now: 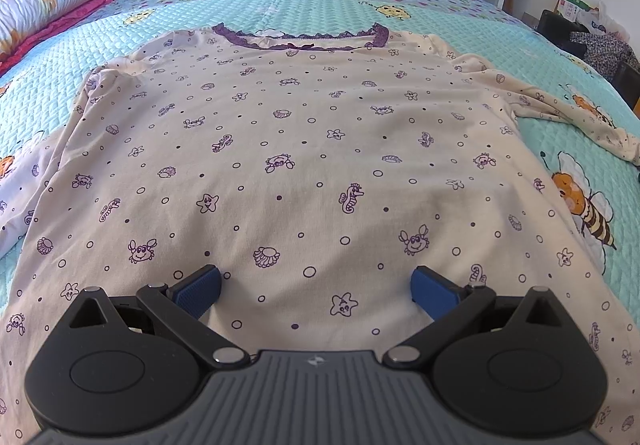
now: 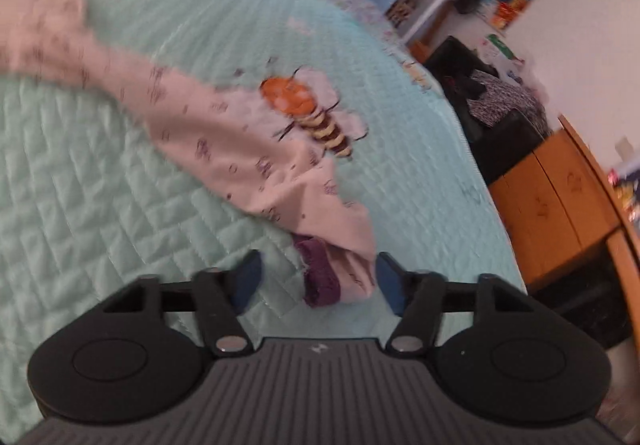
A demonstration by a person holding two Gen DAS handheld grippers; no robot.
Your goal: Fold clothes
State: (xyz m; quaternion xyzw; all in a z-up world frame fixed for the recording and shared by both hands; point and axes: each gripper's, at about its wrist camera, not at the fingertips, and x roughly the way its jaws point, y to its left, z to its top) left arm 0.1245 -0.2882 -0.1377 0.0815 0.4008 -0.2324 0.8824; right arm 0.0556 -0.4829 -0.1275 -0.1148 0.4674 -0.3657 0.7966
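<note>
Pajama top lay flat on bed, left gripper fingers spread above hem, right gripper fingers apart around purple sleeve cuff, not pinching.

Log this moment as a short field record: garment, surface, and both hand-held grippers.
garment: pajama top spread flat, purple lace neckline at the far end
surface: teal quilted bedspread
sleeve: stretched sideways, its purple cuff between the right jaws
left hand-held gripper: open, over the top's near hem
right hand-held gripper: open around the cuff, pads not pressing it
image quality: right view blurred
</note>
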